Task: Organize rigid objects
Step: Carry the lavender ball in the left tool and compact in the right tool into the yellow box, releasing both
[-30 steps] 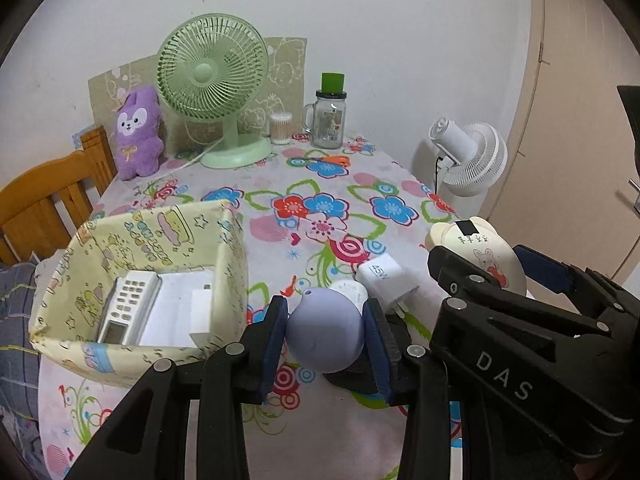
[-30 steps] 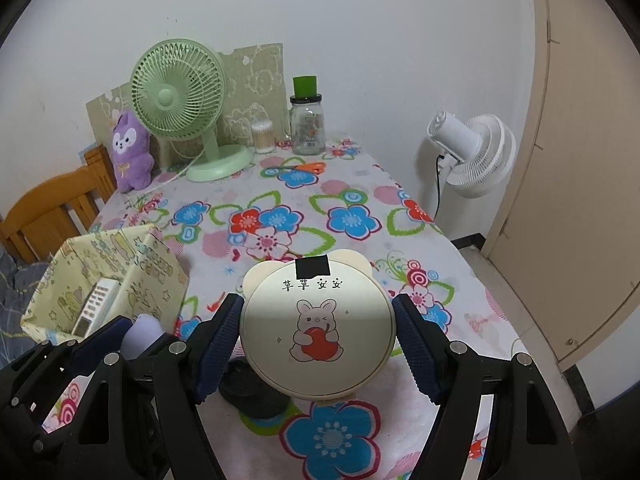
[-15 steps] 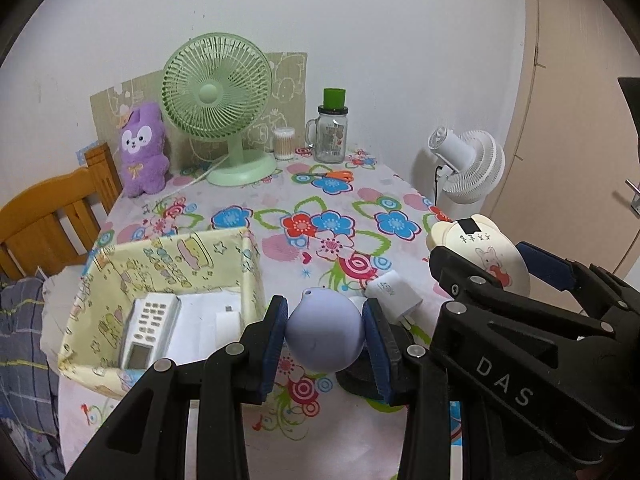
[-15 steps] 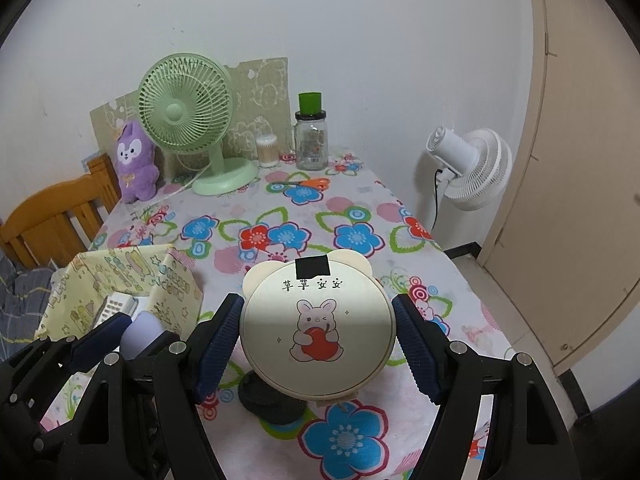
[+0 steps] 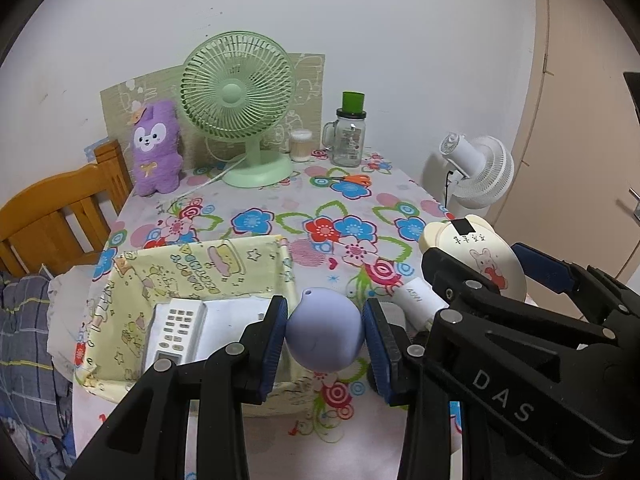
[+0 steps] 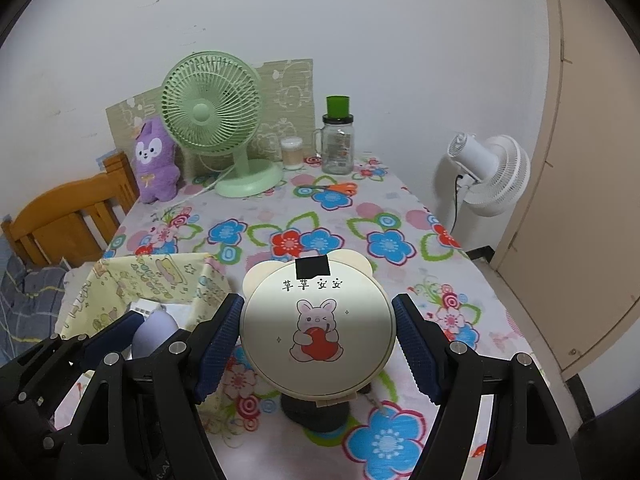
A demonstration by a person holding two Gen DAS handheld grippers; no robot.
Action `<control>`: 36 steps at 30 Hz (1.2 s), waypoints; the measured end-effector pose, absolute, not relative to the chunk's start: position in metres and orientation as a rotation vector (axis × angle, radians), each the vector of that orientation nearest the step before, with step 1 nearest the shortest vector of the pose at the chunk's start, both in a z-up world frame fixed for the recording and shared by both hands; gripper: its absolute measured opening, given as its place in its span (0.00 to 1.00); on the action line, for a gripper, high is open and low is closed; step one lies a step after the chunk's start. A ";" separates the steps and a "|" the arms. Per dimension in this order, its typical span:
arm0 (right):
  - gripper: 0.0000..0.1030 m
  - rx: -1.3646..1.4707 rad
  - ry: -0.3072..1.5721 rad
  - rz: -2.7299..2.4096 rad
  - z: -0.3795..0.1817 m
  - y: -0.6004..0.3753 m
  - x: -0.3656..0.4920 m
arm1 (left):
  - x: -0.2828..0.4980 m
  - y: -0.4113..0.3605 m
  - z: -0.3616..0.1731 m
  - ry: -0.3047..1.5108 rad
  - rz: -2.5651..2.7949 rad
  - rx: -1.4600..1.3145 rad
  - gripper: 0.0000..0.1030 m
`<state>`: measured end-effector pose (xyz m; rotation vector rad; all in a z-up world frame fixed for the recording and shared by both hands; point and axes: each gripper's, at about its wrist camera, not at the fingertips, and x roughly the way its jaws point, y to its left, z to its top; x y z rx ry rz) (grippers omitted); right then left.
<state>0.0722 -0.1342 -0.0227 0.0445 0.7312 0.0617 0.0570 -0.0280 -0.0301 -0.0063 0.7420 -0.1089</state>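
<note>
My left gripper (image 5: 325, 340) is shut on a lilac ball-shaped object (image 5: 324, 330), held above the table beside the right wall of a yellow cartoon-print fabric box (image 5: 200, 264). The box holds a white remote (image 5: 174, 330) and a white flat item (image 5: 230, 320). My right gripper (image 6: 318, 340) is shut on a round cream bear-eared compact (image 6: 318, 328) with a rabbit picture, held above a dark round object (image 6: 316, 414) on the table. A white charger (image 5: 420, 302) lies behind the ball. The ball also shows in the right wrist view (image 6: 154, 334).
A green desk fan (image 5: 240, 108), a purple plush (image 5: 156, 148), a cotton-swab jar (image 5: 301, 146), a glass mug jar (image 5: 349, 136) and orange scissors (image 5: 352, 179) stand at the table's far end. A wooden chair (image 5: 56, 216) is left; a white floor fan (image 5: 478, 168) is right.
Both grippers have risen and drawn back with their objects. The lilac ball has shifted left, closer to the fabric box's right wall.
</note>
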 end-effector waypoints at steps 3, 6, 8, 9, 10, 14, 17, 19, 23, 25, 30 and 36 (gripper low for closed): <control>0.75 0.046 0.733 0.066 -0.022 -0.126 0.074 | 0.058 -0.020 -0.029 0.745 -0.107 -0.009 0.38; 0.75 0.042 0.734 0.070 -0.021 -0.116 0.077 | 0.060 -0.011 -0.029 0.747 -0.102 -0.009 0.38; 0.75 0.041 0.737 0.075 -0.021 -0.109 0.079 | 0.061 -0.005 -0.029 0.749 -0.100 -0.009 0.38; 0.75 0.041 0.739 0.077 -0.022 -0.106 0.080 | 0.062 -0.002 -0.030 0.752 -0.099 -0.011 0.38; 0.75 0.042 0.742 0.080 -0.022 -0.103 0.081 | 0.063 0.002 -0.030 0.754 -0.099 -0.013 0.38; 0.75 0.039 0.747 0.094 -0.022 -0.090 0.085 | 0.066 0.014 -0.031 0.753 -0.087 -0.015 0.38; 0.75 0.031 0.751 0.117 -0.023 -0.077 0.088 | 0.070 0.023 -0.032 0.760 -0.075 -0.024 0.38; 0.75 0.021 0.750 0.125 -0.022 -0.068 0.091 | 0.072 0.028 -0.033 0.761 -0.068 -0.028 0.38; 0.75 0.012 0.756 0.143 -0.024 -0.055 0.097 | 0.076 0.040 -0.035 0.765 -0.052 -0.033 0.38; 0.75 0.009 0.760 0.151 -0.026 -0.050 0.099 | 0.079 0.045 -0.036 0.770 -0.044 -0.034 0.38; 0.75 -0.005 0.776 0.173 -0.031 -0.034 0.108 | 0.085 0.058 -0.042 0.788 -0.028 -0.039 0.39; 0.75 -0.022 0.796 0.197 -0.040 -0.018 0.119 | 0.098 0.072 -0.053 0.824 -0.010 -0.046 0.39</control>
